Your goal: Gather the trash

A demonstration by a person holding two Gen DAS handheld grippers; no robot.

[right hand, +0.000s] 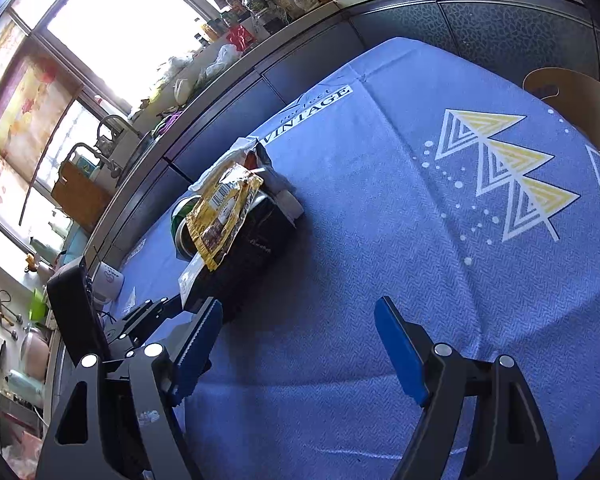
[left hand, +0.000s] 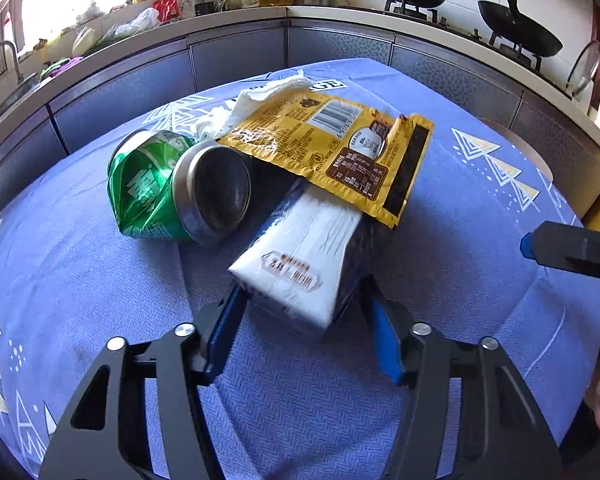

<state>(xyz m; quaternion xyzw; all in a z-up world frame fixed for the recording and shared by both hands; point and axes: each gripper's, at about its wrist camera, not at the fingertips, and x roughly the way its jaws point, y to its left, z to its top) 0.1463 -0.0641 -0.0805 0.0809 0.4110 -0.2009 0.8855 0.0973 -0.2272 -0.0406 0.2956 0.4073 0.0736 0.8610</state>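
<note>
Cardboard-light and crushable, we judge the carton mid-table beside the green can, its near end between our left gripper's spread jaws, while the right gripper hovers agape.

The trash lies bunched in one heap on the blue-clothed bench: a crushed green drinks can touches a flattened white and dark-blue carton, and a yellow foil wrapper lies over both, with crumpled white tissue behind. Bare cloth lies open right of the heap and in front of it. The grey kitchen cabinets close off the far edge.
</note>
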